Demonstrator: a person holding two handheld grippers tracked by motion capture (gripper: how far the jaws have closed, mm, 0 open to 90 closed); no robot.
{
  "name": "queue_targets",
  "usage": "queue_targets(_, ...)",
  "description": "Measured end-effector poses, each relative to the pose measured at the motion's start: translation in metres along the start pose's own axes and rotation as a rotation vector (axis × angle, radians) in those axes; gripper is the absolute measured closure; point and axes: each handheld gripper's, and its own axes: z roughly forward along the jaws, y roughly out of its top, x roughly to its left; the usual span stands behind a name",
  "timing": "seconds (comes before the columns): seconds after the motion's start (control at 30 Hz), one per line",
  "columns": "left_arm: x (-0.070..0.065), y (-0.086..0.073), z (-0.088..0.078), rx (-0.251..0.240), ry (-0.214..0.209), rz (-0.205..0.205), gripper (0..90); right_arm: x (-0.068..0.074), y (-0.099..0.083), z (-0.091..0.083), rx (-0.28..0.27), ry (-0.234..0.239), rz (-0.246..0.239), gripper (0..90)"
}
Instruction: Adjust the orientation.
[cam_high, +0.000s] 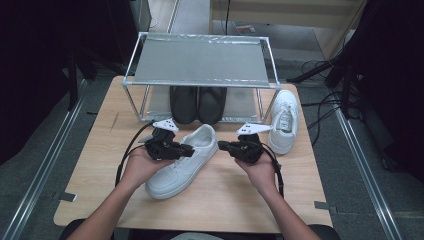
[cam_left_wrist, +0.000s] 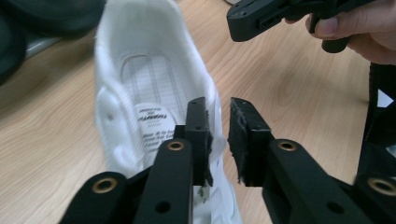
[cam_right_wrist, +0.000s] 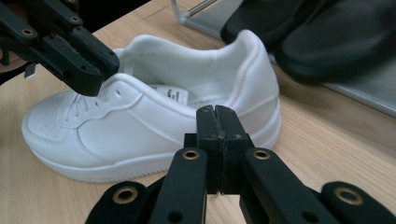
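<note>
A white sneaker (cam_high: 175, 172) lies on its sole on the wooden table (cam_high: 230, 200), with its heel towards the rack. My left gripper (cam_high: 190, 149) hovers over the sneaker's opening (cam_left_wrist: 140, 93). Its jaws (cam_left_wrist: 218, 107) stand a narrow gap apart astride the collar's edge, and the pads press on nothing. My right gripper (cam_high: 221, 145) is just right of the sneaker's heel (cam_right_wrist: 252, 74). Its jaws (cam_right_wrist: 217, 112) are shut flat together with nothing between them. Each gripper shows in the other's view, the right gripper (cam_left_wrist: 240, 21) at the top and the left gripper (cam_right_wrist: 91, 74) at the upper left.
A metal rack (cam_high: 200, 60) stands at the back of the table with a pair of black shoes (cam_high: 197, 104) under its shelf. A second white sneaker (cam_high: 283, 120) lies to the right of the rack. Bare wood shows in front of the sneaker.
</note>
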Motion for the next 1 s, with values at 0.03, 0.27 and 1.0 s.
queue_targets(0.03,0.000,0.000,0.000,0.000,0.000,0.000,80.9,0.000,0.000,0.000,0.000,0.000,0.000,90.0)
queue_targets(0.27,-0.009,-0.012,-0.009,-0.007,-0.010,-0.007,89.1,0.007,0.008,0.017,0.025,0.033,-0.024,90.0)
queue_targets(1.0,-0.006,-0.041,0.008,0.004,0.021,-0.039,90.0,0.005,0.016,0.051,0.065,0.063,-0.039,90.0)
